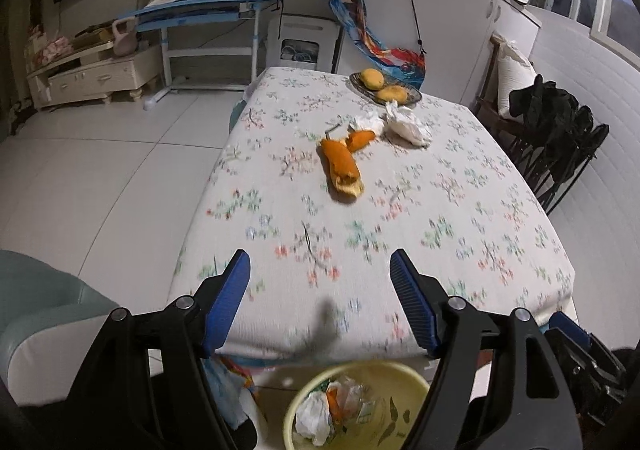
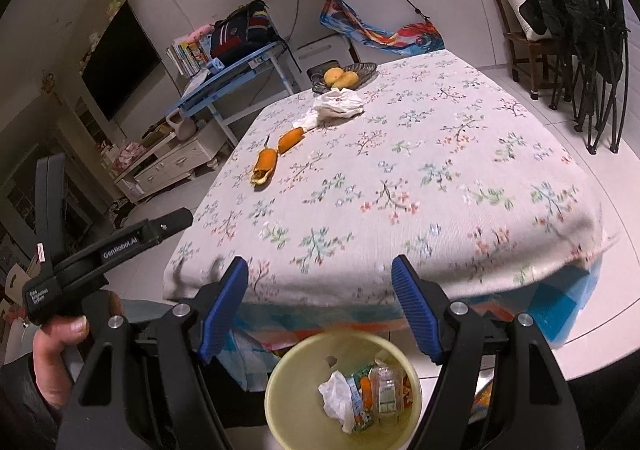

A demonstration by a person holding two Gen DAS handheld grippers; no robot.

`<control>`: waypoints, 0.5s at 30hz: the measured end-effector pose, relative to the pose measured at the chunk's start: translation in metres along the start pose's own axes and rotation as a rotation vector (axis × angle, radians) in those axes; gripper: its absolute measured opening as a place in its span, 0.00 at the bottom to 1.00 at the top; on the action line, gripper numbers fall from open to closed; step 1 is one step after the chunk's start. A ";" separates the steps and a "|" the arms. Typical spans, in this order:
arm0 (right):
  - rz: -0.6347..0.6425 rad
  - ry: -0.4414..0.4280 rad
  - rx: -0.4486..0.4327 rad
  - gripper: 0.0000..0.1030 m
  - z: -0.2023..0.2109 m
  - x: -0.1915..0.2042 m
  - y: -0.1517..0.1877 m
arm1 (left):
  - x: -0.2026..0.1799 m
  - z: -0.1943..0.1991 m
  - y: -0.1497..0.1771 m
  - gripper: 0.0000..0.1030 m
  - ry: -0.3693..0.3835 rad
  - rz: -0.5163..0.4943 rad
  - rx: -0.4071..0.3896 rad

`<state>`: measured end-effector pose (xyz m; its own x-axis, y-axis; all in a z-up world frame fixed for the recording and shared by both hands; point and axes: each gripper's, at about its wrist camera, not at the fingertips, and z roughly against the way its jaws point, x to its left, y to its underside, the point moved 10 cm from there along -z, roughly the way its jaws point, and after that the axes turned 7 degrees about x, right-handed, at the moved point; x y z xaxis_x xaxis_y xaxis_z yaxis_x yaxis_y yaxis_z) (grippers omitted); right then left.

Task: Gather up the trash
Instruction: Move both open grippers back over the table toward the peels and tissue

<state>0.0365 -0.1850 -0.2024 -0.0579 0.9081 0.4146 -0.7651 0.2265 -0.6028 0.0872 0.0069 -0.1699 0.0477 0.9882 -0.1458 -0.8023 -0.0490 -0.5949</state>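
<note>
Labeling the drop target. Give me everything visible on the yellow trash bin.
The yellow trash bin is a round, pale yellow, plastic-looking tub, open-topped and upright on the floor just off the near edge of the table. It is partly filled: a crumpled white tissue, an orange peel piece, clear plastic packaging and a greenish wrapper. Both open grippers sit above it, not touching; the fingers frame its rim in each wrist view.

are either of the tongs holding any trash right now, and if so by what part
Nothing is held. The left tongs and right tongs are both open and empty, above the yellow bin. The orange peels and crumpled tissues lie on the table.
</note>
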 end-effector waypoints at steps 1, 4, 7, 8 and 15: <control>-0.002 0.001 0.004 0.69 -0.003 -0.001 -0.003 | 0.000 -0.004 -0.004 0.67 0.002 0.003 0.005; 0.008 0.005 0.014 0.69 -0.012 0.000 -0.015 | 0.000 -0.016 -0.015 0.67 0.006 0.008 0.021; 0.039 0.016 0.022 0.69 -0.022 0.002 -0.031 | -0.004 -0.030 -0.024 0.67 0.014 0.007 0.040; 0.052 0.020 0.022 0.69 -0.025 0.003 -0.039 | -0.005 -0.035 -0.027 0.67 0.017 0.007 0.048; 0.166 0.070 0.044 0.69 -0.062 0.006 -0.093 | -0.010 -0.069 -0.044 0.68 0.014 0.019 0.094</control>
<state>0.1471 -0.1785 -0.1864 -0.1421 0.9544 0.2627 -0.7764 0.0572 -0.6277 0.1632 -0.0109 -0.1965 0.0400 0.9850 -0.1679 -0.8556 -0.0530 -0.5150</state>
